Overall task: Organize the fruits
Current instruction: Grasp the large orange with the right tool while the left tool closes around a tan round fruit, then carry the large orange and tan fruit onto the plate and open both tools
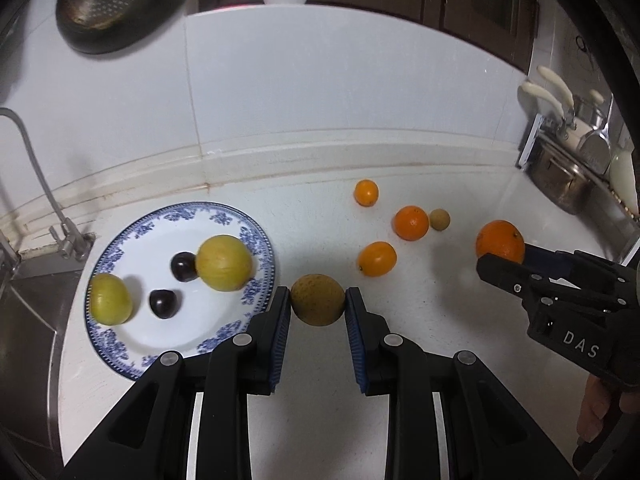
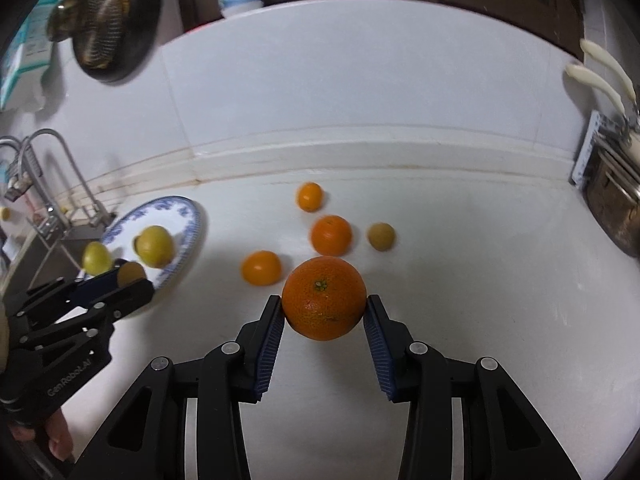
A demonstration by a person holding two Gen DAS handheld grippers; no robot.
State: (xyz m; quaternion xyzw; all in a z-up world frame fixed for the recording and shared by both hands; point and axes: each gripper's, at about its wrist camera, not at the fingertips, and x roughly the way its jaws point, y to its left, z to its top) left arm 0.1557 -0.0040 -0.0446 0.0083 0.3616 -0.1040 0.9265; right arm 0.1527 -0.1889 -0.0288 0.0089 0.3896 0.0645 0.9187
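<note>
My left gripper [image 1: 318, 298] is shut on a small brown round fruit [image 1: 317, 300], held just right of the blue-and-white plate [image 1: 120, 356]. Two yellow-green fruits [image 1: 224, 263] and two dark plums [image 1: 183, 266] lie on that plate. My right gripper [image 2: 325, 305] is shut on a large orange [image 2: 324, 298], lifted above the white counter. From the left wrist view that orange [image 1: 500, 242] and the right gripper [image 1: 506, 258] show at the right. Loose on the counter lie three smaller oranges [image 2: 331, 235], and a small tan fruit [image 2: 381, 236].
A steel sink [image 1: 28, 320] with a tap [image 1: 66, 236] lies left of the plate. A metal pot [image 1: 560, 180] and a rack with cream-handled utensils stand at the right. A dark strainer [image 1: 120, 4] hangs on the white tiled wall.
</note>
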